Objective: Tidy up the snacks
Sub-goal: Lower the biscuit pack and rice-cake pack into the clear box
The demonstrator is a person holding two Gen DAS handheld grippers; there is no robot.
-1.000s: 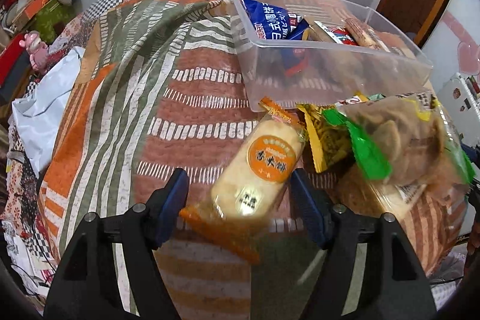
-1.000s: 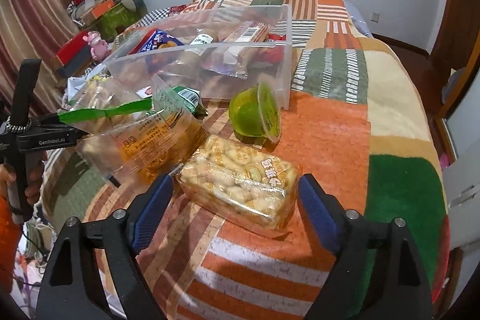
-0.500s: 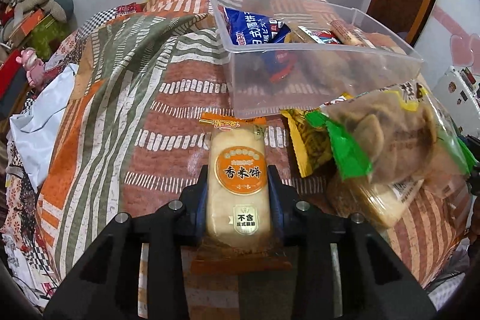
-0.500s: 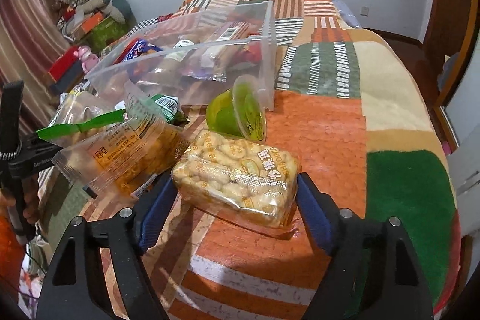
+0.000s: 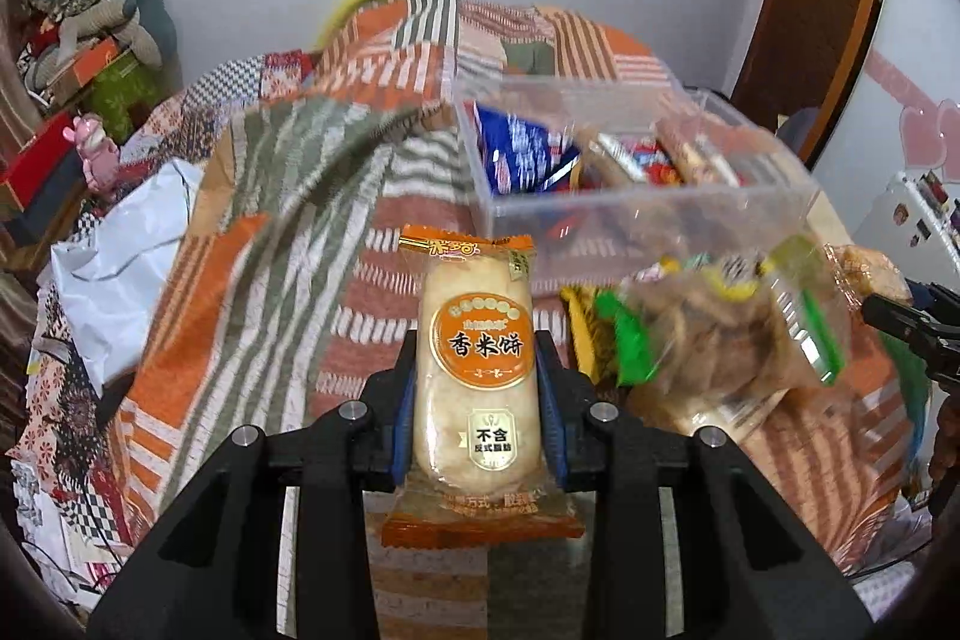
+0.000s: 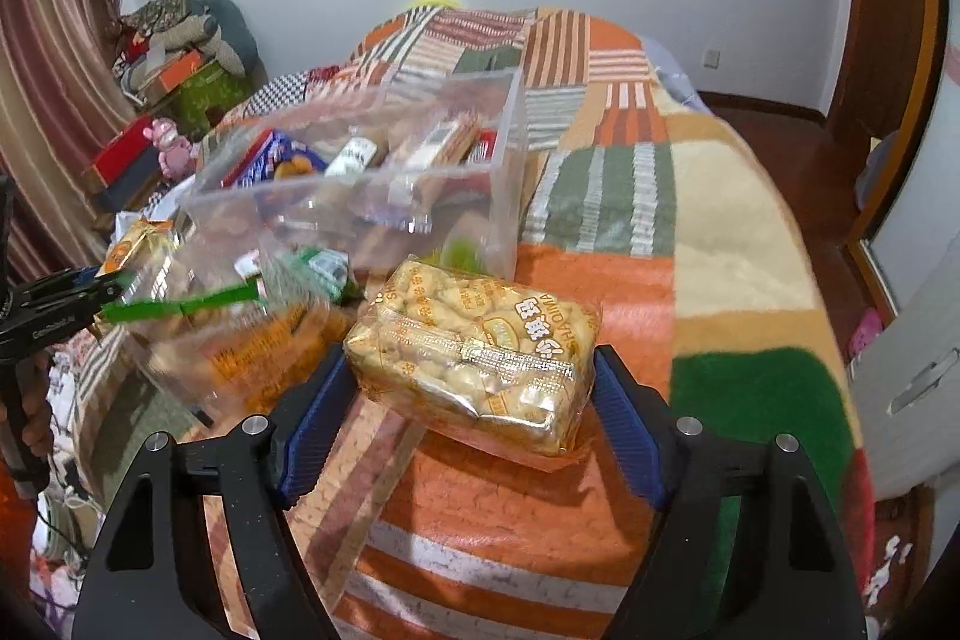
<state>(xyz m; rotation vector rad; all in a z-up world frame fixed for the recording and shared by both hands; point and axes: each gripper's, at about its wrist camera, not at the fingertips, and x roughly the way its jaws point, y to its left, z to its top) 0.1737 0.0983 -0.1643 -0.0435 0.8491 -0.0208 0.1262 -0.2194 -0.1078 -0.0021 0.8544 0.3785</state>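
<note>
L gripper is clamping rice cracker pack; R gripper is squeezing biscuit pack above quilt, near clear bin.

Two handheld grippers are at work over the patchwork bed: the left gripper and the right gripper. Each grips one snack, so two packets are in hand: one rice cracker packet and one golden biscuit packet. One clear plastic bin sits on the one quilt, holding at least four wrapped snacks, among them one blue bag; motion blur hides the exact number. Outside the bin lie two clear bags with green strips, one yellow packet and one green jelly cup. One pink toy stands at the far side.
</note>
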